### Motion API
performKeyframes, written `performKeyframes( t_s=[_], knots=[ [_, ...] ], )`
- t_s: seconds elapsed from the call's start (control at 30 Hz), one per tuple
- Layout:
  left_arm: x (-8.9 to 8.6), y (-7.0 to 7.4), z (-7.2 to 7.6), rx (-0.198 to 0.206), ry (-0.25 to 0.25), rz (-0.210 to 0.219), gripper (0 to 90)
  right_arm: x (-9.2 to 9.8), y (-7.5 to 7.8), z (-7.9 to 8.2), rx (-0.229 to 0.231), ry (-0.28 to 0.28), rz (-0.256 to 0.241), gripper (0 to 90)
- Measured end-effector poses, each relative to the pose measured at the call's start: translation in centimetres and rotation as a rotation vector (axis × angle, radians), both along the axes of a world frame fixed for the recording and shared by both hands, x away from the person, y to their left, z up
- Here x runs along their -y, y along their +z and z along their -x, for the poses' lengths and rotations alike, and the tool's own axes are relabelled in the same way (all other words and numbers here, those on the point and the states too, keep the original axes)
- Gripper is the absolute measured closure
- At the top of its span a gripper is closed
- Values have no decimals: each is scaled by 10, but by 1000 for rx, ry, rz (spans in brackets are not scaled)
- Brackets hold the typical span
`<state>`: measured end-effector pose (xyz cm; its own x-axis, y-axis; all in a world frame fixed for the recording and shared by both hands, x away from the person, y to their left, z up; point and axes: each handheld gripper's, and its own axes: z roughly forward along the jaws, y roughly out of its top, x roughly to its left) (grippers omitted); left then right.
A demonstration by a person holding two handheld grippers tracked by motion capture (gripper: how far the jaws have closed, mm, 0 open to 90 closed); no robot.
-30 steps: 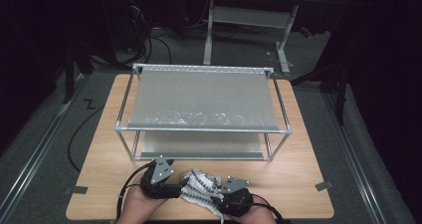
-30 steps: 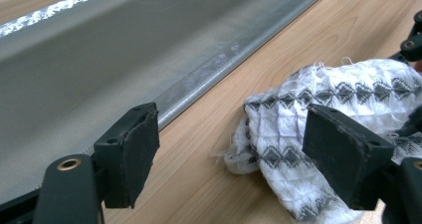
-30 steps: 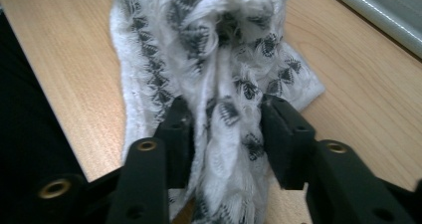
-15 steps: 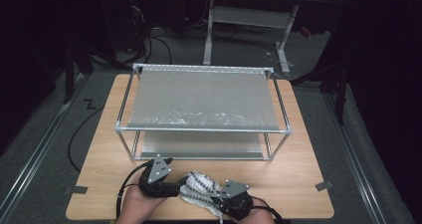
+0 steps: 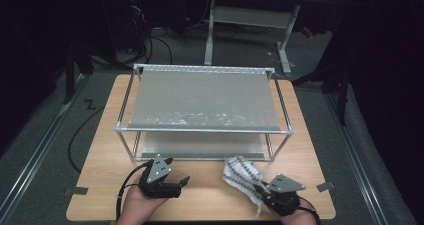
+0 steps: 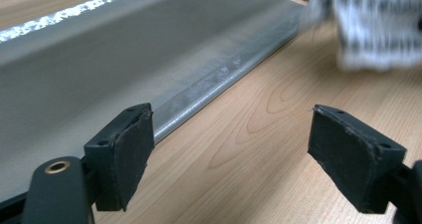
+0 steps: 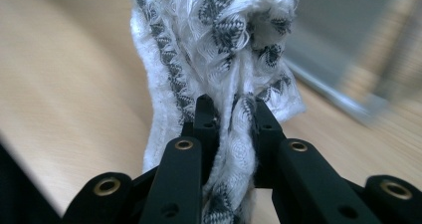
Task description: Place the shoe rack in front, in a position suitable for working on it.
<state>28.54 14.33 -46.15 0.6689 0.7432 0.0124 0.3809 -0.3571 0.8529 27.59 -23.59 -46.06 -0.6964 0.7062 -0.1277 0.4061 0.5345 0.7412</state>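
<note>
A white cloth with a dark woven pattern (image 5: 242, 175) hangs bunched over the wooden table (image 5: 100, 160), near its front right. My right gripper (image 5: 262, 189) is shut on that cloth (image 7: 224, 59), whose fabric is pinched between the two black jaws (image 7: 232, 115). My left gripper (image 5: 181, 181) stands open at the front left with nothing between its jaws (image 6: 229, 149). The cloth (image 6: 373, 25) shows blurred at the upper right of the left gripper view. A metal two-tier rack (image 5: 200, 130) stands behind both grippers.
The rack's lower shelf (image 6: 99, 79) lies just ahead of my left gripper, its edge close to the left jaw. Bare wood (image 6: 259, 134) stretches between the grippers. Tape marks (image 5: 76, 190) sit at the table's front corners. Table legs and cables stand beyond the far edge.
My right gripper has carried the cloth to the right, away from the left gripper. My left gripper has let go of the cloth and now stands open.
</note>
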Motion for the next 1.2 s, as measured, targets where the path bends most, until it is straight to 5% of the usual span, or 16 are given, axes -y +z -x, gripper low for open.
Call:
performKeyframes(
  t_s=[0.17,0.3,0.6,0.73,0.93,1.2],
  knots=[
    [3,0,-1,-11,-10,10,185,37,3,-3,24,-118,5,781],
    [10,-1,-7,-18,-31,29,186,69,2,-2,-1,-234,-22,779],
    [26,5,-15,-18,-63,46,204,96,-4,7,4,-363,11,773],
    [33,5,-20,-39,-79,48,205,116,-18,6,-60,-444,-4,757],
    [39,4,-21,-52,-94,38,206,120,-27,3,-108,-464,-41,588],
    [40,6,-23,-57,-106,47,260,114,-10,11,-38,-468,-107,365]
  ],
)
